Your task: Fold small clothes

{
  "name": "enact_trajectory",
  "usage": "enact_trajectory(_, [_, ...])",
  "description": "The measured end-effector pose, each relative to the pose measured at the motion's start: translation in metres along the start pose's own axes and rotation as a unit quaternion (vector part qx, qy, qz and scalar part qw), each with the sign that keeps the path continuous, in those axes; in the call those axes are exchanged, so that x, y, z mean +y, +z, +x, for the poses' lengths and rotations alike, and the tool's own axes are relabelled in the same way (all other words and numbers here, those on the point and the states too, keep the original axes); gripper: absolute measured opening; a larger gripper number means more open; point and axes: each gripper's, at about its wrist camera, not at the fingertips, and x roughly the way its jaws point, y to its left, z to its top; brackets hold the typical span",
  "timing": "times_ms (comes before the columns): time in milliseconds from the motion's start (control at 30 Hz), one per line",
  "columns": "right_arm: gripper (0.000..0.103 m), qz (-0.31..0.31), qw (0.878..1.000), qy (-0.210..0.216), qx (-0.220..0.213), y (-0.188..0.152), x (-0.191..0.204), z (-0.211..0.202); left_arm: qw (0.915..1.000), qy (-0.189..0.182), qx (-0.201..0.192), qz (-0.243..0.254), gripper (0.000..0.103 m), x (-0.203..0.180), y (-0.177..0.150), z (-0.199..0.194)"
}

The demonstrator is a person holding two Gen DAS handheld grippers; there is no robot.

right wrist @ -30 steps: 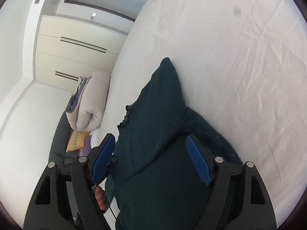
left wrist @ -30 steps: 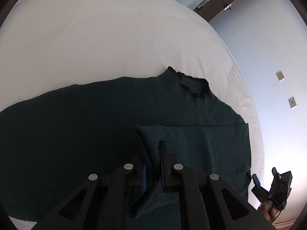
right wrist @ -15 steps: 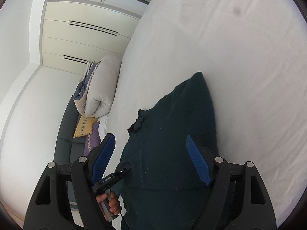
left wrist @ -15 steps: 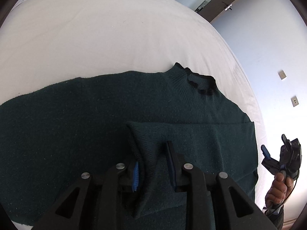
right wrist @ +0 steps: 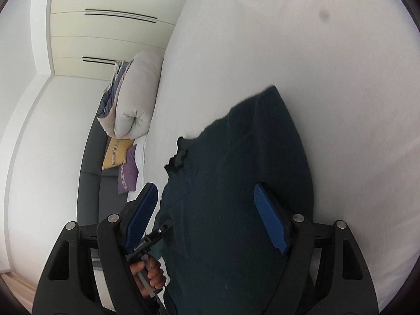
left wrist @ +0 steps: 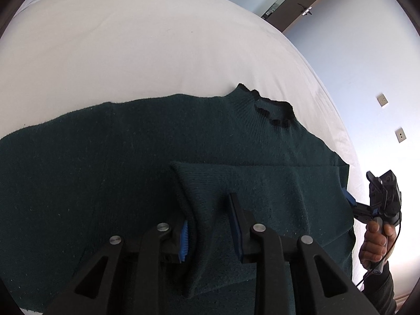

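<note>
Because it is a soft, limp knit, the dark green turtleneck sweater (left wrist: 131,162) spread on the white bed sheet (left wrist: 131,52) across the frame's lower half will likely sag and slide unless pinched at a cuff, hem or fold edge. The left gripper (left wrist: 210,225) has just parted slightly, the folded-in sleeve (left wrist: 262,186) lying loose between its blue pads. The right gripper (right wrist: 207,220) gapes wide over the sweater, empty. No writing is legible.
</note>
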Motion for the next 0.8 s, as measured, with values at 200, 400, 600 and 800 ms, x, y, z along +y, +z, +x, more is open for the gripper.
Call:
enact_trajectory(200, [0.075, -0.016, 1.0, 0.012, 0.024, -0.038, -0.003, -0.022, 0.9998, -0.014, -0.004, -0.011, 0.029, 0.006, 0.0, -0.003])
enact_trajectory(400, [0.072, -0.017, 1.0, 0.003, 0.016, -0.058, -0.023, -0.026, 0.9983, -0.046, -0.018, -0.031, 0.063, 0.011, -0.003, -0.015])
enact_trajectory(600, [0.074, -0.01, 1.0, -0.002, -0.017, -0.073, -0.011, -0.042, 0.9945, -0.053, -0.079, -0.042, 0.093, 0.021, -0.031, -0.078])
enact_trajectory(800, [0.075, -0.035, 0.997, 0.057, -0.035, -0.126, 0.023, -0.075, 0.9739, -0.098, -0.152, -0.138, 0.094, 0.097, -0.095, -0.161])
